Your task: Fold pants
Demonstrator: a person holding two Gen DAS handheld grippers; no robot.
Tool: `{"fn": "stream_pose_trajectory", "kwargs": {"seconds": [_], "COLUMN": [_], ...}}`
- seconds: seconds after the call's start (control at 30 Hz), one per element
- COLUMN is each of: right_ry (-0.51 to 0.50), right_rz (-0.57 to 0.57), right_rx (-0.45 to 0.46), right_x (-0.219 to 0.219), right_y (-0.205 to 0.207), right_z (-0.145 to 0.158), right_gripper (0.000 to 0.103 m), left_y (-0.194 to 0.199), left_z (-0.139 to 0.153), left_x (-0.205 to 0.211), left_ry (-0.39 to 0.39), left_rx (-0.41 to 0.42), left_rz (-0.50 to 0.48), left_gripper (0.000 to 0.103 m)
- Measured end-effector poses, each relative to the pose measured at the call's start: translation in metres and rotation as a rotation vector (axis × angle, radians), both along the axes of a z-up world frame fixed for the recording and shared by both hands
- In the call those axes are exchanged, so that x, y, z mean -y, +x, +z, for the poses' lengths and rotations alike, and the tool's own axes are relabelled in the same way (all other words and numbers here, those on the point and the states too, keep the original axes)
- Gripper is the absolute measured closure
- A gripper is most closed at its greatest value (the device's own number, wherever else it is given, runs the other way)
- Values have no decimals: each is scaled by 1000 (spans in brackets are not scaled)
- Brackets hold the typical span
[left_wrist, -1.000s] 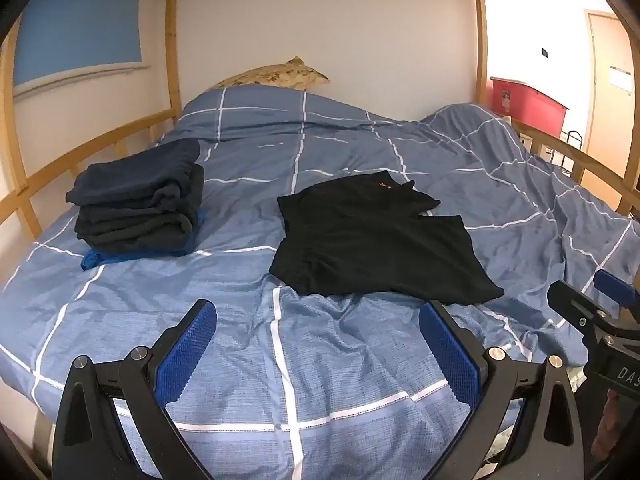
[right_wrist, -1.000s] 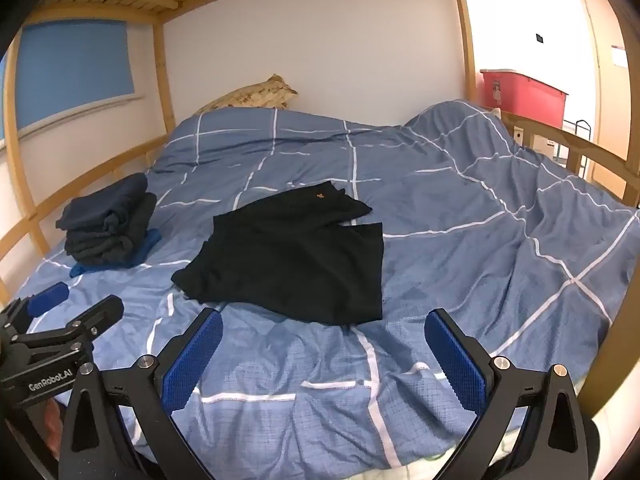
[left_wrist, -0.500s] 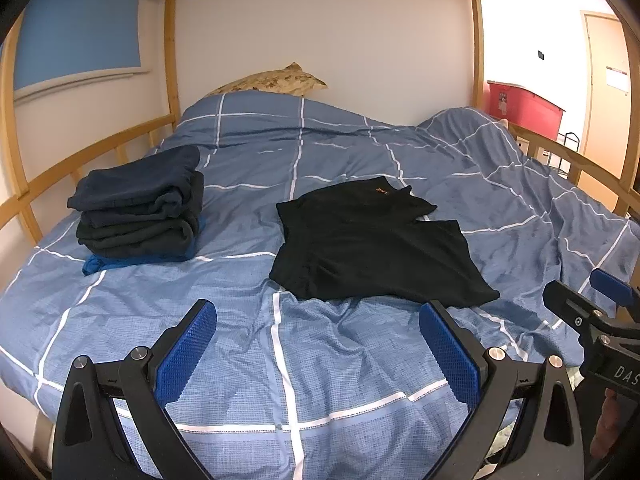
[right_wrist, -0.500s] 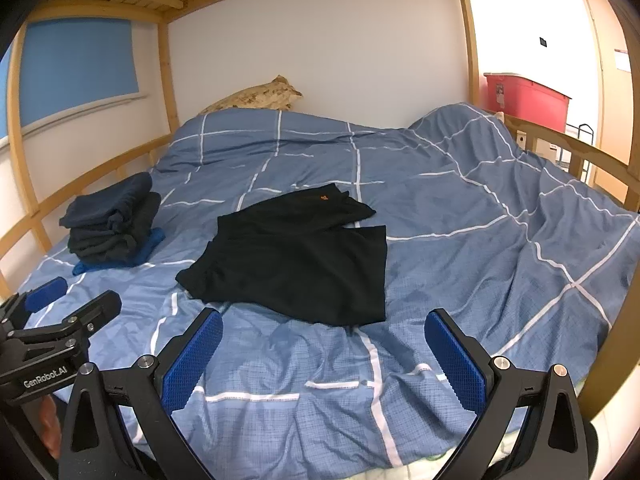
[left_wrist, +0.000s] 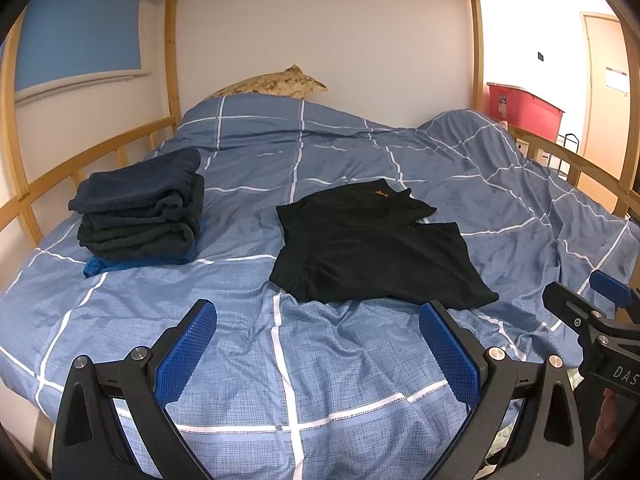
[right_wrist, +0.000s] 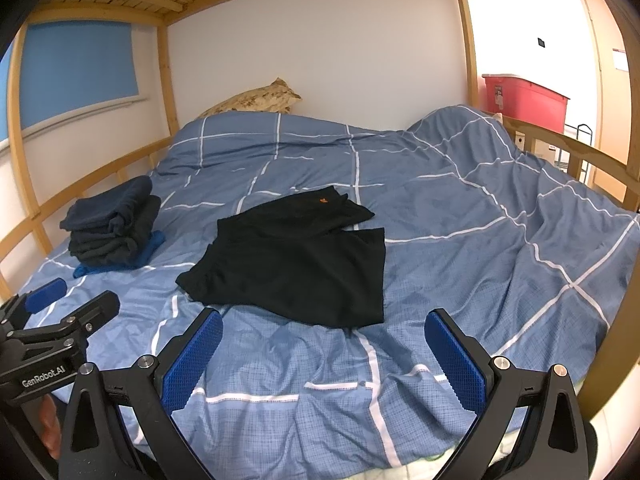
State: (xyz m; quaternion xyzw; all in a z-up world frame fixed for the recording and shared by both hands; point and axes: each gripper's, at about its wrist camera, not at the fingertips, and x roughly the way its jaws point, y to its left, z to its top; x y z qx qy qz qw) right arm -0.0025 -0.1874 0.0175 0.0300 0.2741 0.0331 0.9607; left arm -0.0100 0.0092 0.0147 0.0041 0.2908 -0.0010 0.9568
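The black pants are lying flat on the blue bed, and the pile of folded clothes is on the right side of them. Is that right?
Almost. The black pants do lie flat on the blue checked duvet, but the pile of folded clothes sits to their left, near the wooden bed rail. The left wrist view shows it, and the right wrist view agrees.

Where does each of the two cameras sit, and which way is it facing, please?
Left wrist: on the left gripper at the foot of the bed, facing the pillow; black pants lie ahead, the right gripper at the right edge.
Right wrist: on the right gripper, beside it, facing the same way; the left gripper and part of a hand show at lower left.
Shared: pants, folded clothes stack, blue duvet, red bin. Both grippers are open.
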Motion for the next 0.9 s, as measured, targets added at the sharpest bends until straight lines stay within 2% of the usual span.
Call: {"fn": "stream_pose_trajectory", "kwargs": {"seconds": [0.9], "right_ry": [0], "right_rz": [1], "right_rx": [-1], "right_x": [1], "right_y": [0], "right_z": [0], "right_gripper": [1], "left_y": [0], "left_z": [0], "left_x": [2], "left_ry": [0], "left_rx": [0], "left_rz": [-4], "left_gripper": [0]}}
